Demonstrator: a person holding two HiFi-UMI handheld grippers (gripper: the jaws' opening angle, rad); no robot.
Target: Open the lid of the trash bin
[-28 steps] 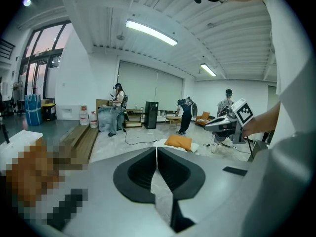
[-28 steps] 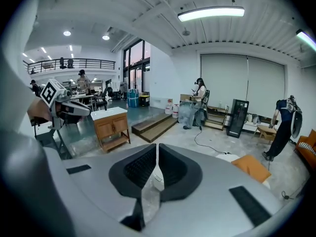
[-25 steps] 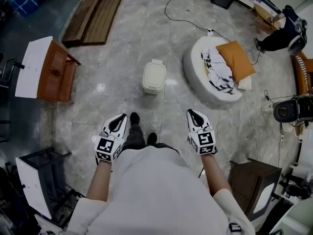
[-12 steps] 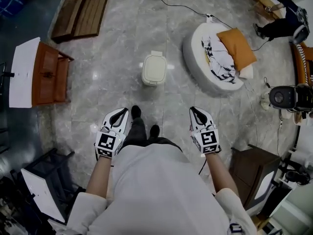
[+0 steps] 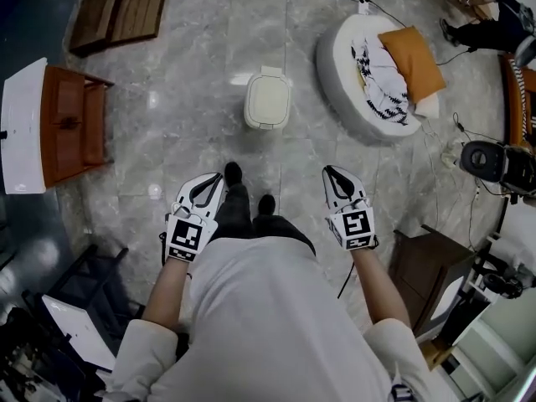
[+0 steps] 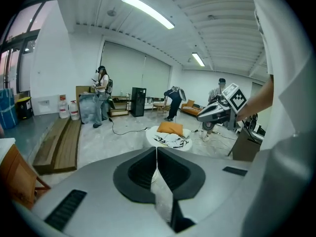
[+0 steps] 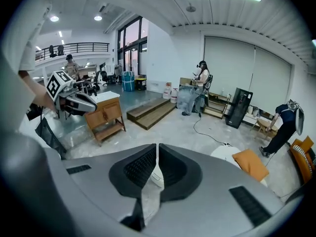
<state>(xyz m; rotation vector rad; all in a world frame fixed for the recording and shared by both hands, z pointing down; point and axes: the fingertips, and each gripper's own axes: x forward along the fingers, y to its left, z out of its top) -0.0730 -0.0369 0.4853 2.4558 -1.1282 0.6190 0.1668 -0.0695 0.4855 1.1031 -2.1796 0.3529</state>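
Status: task not started. The trash bin [image 5: 268,100] stands on the marble floor [image 5: 193,74] ahead of the person's feet, its lid flat and shut, no gap showing at the rim.

Left gripper [image 5: 208,184]: jaws pressed together, nothing between them. Right gripper [image 5: 335,178]: same, jaws together, empty. Both hang at waist height, well apart from the bin.

A round floor cushion [image 5: 368,74] lies to the bin's right.

Remaining, as judged: close the distance, reach down to the lid, lift it open.
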